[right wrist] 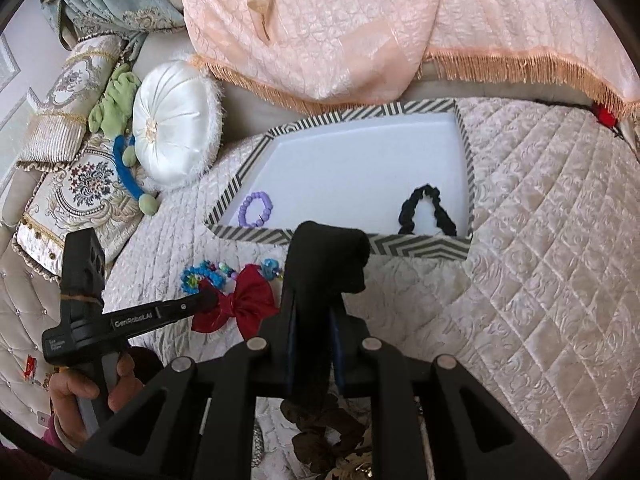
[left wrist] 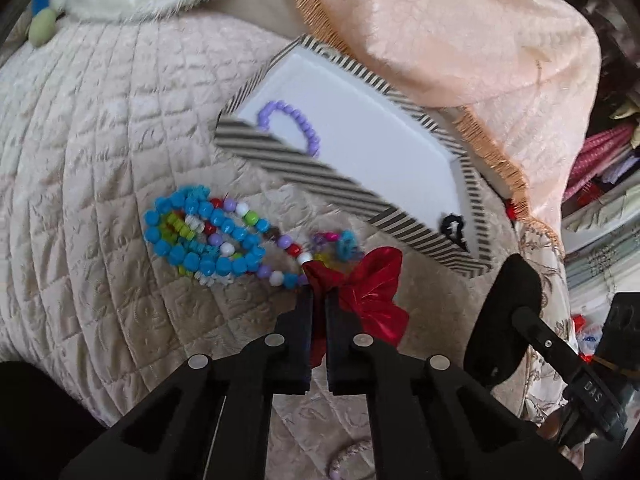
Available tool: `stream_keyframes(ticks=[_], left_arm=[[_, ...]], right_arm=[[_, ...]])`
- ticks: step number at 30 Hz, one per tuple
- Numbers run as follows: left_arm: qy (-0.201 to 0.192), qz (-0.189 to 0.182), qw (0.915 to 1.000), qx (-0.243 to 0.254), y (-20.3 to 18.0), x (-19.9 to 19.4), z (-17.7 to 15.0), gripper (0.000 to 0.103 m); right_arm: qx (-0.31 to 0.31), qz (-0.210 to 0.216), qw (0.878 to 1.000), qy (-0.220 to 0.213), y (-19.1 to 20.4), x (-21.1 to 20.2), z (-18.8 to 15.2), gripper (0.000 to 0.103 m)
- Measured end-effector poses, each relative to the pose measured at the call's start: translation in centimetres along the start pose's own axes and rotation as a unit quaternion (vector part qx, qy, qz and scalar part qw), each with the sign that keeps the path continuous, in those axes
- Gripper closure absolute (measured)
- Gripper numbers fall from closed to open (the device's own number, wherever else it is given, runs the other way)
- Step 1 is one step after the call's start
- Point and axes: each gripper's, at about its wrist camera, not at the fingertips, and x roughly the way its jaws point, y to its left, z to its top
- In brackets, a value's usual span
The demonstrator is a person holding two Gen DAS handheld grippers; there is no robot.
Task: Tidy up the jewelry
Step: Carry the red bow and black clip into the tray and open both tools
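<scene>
My striped tray [right wrist: 412, 250], mid-frame, holds a purple bead bracelet [right wrist: 255, 209] and a black scrunchie [right wrist: 427, 210]. My left gripper [left wrist: 319, 294] is clenched on the red bow [left wrist: 360, 292]; my right gripper [right wrist: 316, 304] grasps a black cloth [right wrist: 328, 256]. "GenRobot.AI" reads lower left.

The left gripper [left wrist: 319, 294] is clamped on a red bow [left wrist: 368, 292] at centre. At ten o'clock from it lies a heap of beaded bracelets [left wrist: 208, 236]. At twelve o'clock, a striped box [left wrist: 320, 184] holds a purple bead bracelet [left wrist: 292, 120] and a black scrunchie [left wrist: 452, 226].
</scene>
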Motion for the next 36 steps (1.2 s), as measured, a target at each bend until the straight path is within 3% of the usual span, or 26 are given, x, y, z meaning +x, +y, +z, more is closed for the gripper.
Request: stream_keyframes(ticks=[8, 15, 29, 36], left_arm=[[-0.045, -0.016, 0.9983, 0.032, -2.2, -4.1, 2.4, 0.103], [-0.070, 0.001, 0.9966, 0.043, -3.2, -4.3, 5.6, 0.103], [-0.077, 0.028, 0.9960, 0.035, -2.8, 0.4, 13.8, 0.103], [-0.065, 0.044, 0.9967, 0.021, -1.1, 4.1, 17.0, 0.103]], right_arm=[[-0.009, 0.001, 1.000, -0.019, 0.6, -1.2, 1.5, 0.089], [-0.013, -0.007, 1.000, -0.022, 0.7, -0.4, 4.0, 0.089], [-0.036, -0.041, 0.998, 0.003, -0.4, 5.5, 11.6, 0.089], [-0.033, -0.081, 0.996, 0.023, -3.2, 9.5, 14.6, 0.089]])
